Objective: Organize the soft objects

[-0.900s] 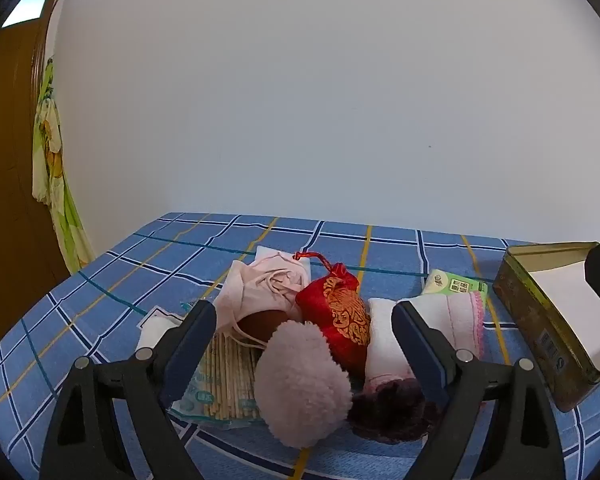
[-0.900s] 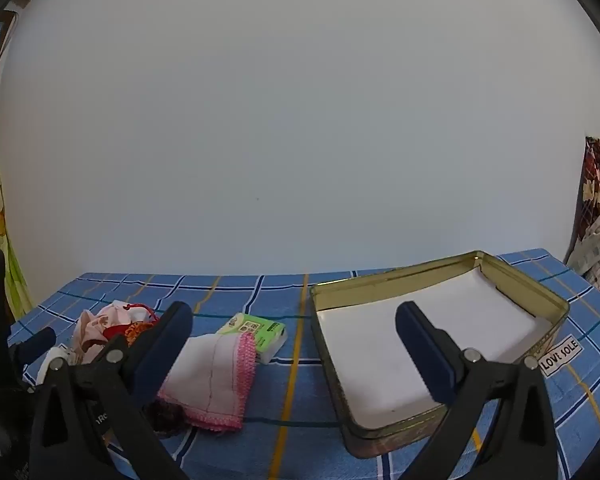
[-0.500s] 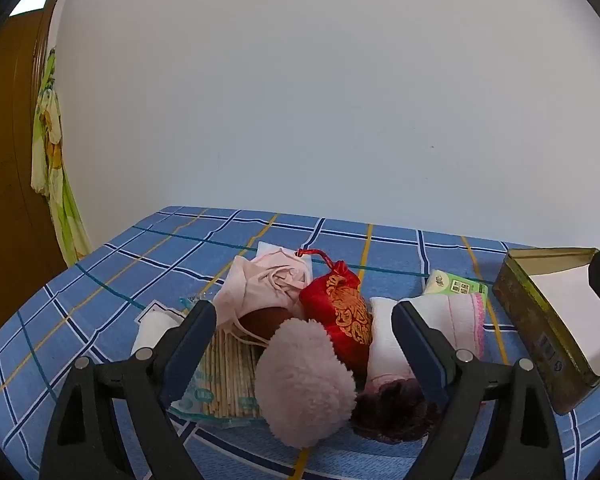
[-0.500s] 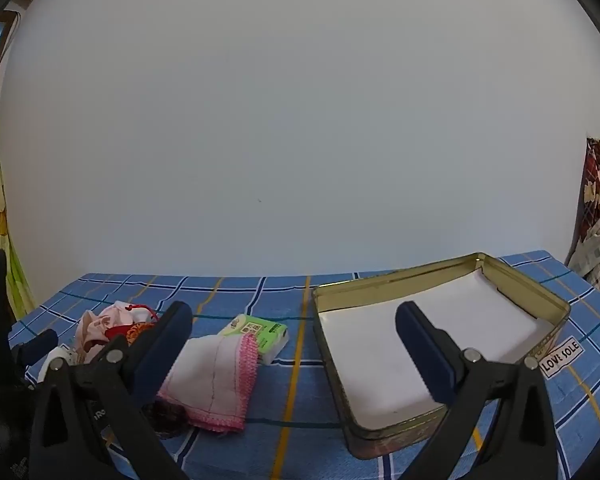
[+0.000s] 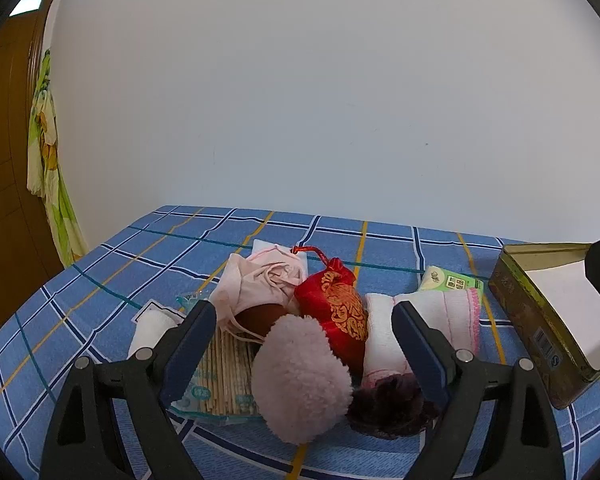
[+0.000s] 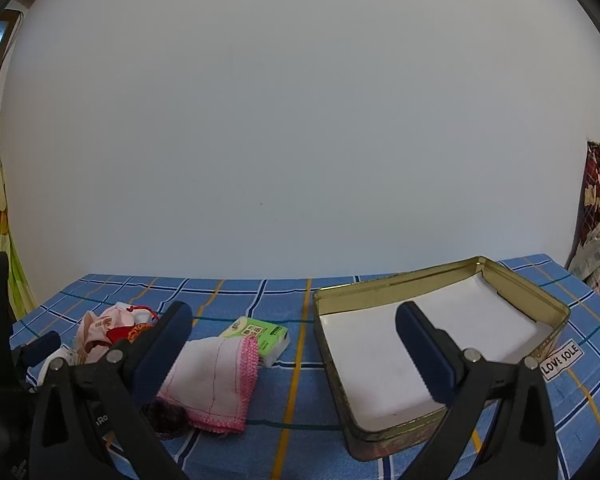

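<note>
**Soft objects: all still in the pile, tin empty**

The soft objects (image 5: 300, 344) lie heaped on the blue checked cloth (image 5: 148, 264), well left of the gold tin (image 6: 440, 344), whose white lining shows nothing inside. In the heap you have a pink fluffy pouch (image 5: 300, 380), a red embroidered bag (image 5: 340, 312), a pale pink garment (image 5: 264, 284), a pink-edged towel (image 6: 216, 376) and a dark fuzzy item (image 5: 388, 400) that may be a hair tie; it is too blurred to say. A green tissue pack (image 6: 260, 336) sits beside the towel.

Your left gripper (image 5: 300, 340) hovers over the pile, jaws wide, holding nothing. Your right gripper (image 6: 292, 344) is equally wide and empty, near the tin. Judging by this, no sorting is done; every piece is left to move.
</note>
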`<state>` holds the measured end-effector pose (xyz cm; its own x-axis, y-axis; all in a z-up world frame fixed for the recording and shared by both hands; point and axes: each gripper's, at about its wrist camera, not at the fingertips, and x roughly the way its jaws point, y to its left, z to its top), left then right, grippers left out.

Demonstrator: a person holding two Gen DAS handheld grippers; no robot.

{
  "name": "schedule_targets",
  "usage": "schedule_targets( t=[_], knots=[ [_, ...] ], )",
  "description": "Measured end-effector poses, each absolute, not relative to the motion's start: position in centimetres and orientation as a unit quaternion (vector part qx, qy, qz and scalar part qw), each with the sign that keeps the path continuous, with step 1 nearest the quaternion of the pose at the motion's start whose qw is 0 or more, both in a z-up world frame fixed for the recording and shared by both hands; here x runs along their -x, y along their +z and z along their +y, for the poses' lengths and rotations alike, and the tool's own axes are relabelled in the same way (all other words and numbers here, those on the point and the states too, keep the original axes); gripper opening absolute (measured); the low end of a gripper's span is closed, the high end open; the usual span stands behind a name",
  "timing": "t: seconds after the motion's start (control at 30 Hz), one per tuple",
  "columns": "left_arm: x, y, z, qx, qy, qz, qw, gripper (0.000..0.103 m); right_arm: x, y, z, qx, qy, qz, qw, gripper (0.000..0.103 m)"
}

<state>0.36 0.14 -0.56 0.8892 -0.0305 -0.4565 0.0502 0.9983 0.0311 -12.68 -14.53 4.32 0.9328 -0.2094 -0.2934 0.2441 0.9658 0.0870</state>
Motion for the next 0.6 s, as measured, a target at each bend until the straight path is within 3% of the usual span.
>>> schedule_targets(
  t=[0.6],
  knots=[
    [-0.4,-0.6,2.2,-0.007,0.011,0.246,0.969,0.091,12.5,4.1,-14.8,-0.062,-0.110,0.150,0.981,0.103]
  ],
)
